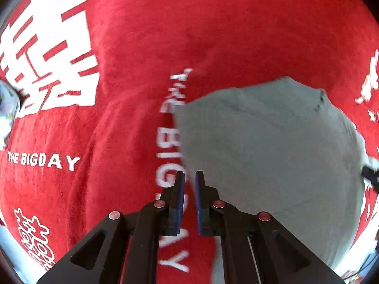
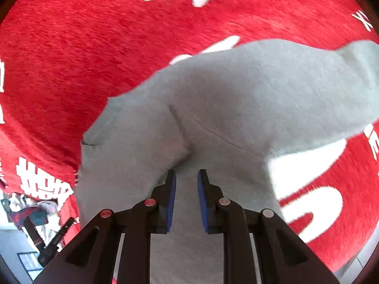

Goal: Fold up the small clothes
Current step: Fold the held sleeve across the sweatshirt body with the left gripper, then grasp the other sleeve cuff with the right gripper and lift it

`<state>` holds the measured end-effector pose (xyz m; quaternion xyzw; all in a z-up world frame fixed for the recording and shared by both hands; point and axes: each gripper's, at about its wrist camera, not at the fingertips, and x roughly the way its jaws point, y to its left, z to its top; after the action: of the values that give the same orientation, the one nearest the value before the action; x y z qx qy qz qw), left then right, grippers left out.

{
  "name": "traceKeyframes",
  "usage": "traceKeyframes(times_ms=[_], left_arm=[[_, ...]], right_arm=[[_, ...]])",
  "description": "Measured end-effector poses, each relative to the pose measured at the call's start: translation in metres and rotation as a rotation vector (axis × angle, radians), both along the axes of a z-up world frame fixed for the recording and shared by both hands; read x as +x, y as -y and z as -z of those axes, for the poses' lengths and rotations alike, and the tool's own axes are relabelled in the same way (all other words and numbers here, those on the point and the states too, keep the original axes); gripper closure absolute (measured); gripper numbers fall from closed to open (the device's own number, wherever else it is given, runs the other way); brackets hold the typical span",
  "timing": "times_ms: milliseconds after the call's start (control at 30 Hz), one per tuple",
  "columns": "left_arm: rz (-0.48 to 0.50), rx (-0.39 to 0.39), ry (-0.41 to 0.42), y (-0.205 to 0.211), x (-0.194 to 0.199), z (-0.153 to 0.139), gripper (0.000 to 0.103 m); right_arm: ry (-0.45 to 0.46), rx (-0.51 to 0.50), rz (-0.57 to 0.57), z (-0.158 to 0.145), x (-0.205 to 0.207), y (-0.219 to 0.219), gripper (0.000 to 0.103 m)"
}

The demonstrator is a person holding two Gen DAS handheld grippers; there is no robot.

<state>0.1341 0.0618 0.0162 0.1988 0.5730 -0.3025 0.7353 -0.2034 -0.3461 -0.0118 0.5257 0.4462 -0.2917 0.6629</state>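
Observation:
A small grey garment [image 1: 272, 146] lies on a red plush cloth [image 1: 130, 47] printed with white characters. In the left wrist view my left gripper [image 1: 190, 177] is shut on the garment's left edge, which runs up into the narrow gap between the blue pads [image 1: 181, 189]. In the right wrist view the grey garment [image 2: 236, 94] fills the middle, and its folds draw in toward my right gripper [image 2: 187, 177]. That gripper holds a bunch of grey cloth between its pads [image 2: 172, 189], with a wider gap than the left one. The garment's far end trails off to the right.
The red cloth [image 2: 71, 47] covers the whole surface and bears "THE BIGDAY" lettering [image 1: 42, 161]. Its edge shows at the lower left of the right wrist view, with a black stand [image 2: 47, 241] and clutter on the floor beyond. A shiny object [image 1: 7, 99] sits at the left edge.

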Motion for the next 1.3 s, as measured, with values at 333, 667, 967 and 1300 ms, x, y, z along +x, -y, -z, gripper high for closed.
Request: traceKeyframes(times_ms=[333,667,967,1300], left_arm=[[0.036,0.044,-0.067,0.067,-0.069,0.031,0.094],[0.088,0.104,-0.022,0.108,-0.123,0.019,0.094],[0.08,0.092,0.009,0.147,-0.157,0.008,0.001],[0.113,0.117,0.087,0.209,-0.189,0.002,0.001]], right_arm=[[-0.133,-0.056,-0.156,0.019,0.032,-0.006,0.081],[0.043,0.072,-0.014,0.008,-0.063,0.014,0.057],[0.126,0.145,0.283,0.014,-0.171,0.055,0.032],[0.099,0.148,0.532,0.032,-0.257,0.095,0.031]])
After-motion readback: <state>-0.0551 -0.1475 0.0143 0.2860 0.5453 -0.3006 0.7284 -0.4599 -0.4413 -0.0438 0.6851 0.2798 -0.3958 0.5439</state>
